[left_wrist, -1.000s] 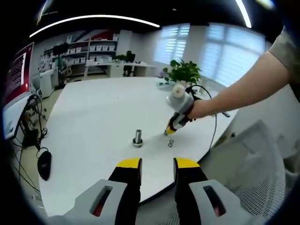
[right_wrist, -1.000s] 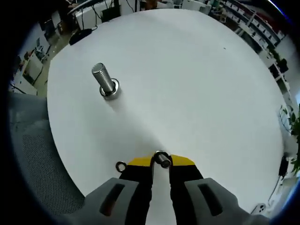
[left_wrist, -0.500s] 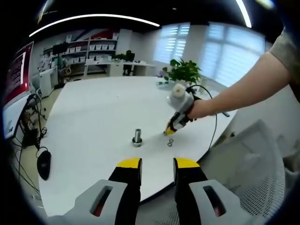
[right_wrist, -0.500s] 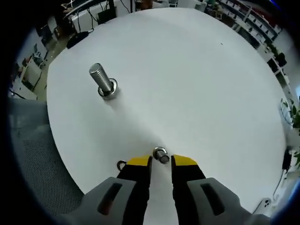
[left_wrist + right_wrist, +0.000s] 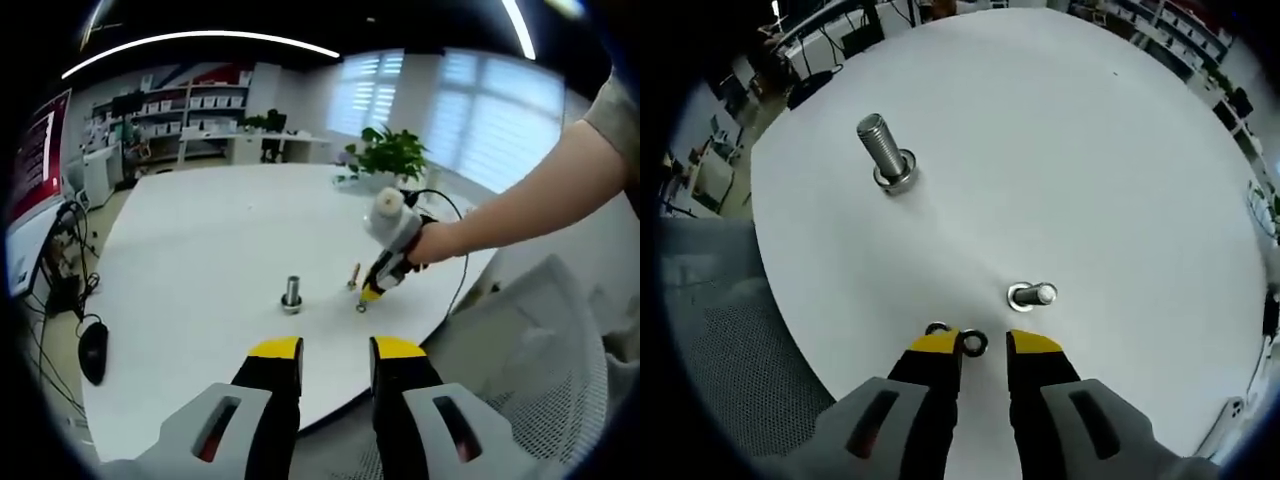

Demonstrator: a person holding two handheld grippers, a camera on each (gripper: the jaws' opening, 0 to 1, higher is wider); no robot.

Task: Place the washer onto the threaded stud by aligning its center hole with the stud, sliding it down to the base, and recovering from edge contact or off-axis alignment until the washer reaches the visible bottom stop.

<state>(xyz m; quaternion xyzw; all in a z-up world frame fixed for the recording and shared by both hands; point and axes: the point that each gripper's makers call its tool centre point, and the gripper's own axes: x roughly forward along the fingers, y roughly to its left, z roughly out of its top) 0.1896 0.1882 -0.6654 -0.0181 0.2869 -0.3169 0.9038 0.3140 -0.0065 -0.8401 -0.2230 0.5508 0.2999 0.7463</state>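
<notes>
The round white tabletop carries everything in play. Near its edge on the person's side stands the stud, upright on its wide base with the thread pointing straight up; in the left gripper view the stud sits ahead of and between the left gripper's yellow tips. A smaller bolt stands just ahead of the right gripper, a little to the right of the gap between its tips, well apart from the stud.

The washer lies flat on the tabletop right between the right gripper's fingers, its hole facing up, so its axis is vertical, already parallel to the stud's. A second ring lies just beside the left finger's tip, partly hidden by it. The fingers stand apart with the washer in the gap; whether either pad touches it I cannot tell, but nothing is clamped yet.

The right gripper is plainly the nearer one. The left gripper hangs back over the tabletop's near edge, fingers apart and empty, far from both washer and stud.

From the washer, the stud lies forward and to the left in the right gripper view. My judgement: the coming move is to close on the washer's rim, lift it without tipping it, and carry it over the stud's top with the hole kept level.
</notes>
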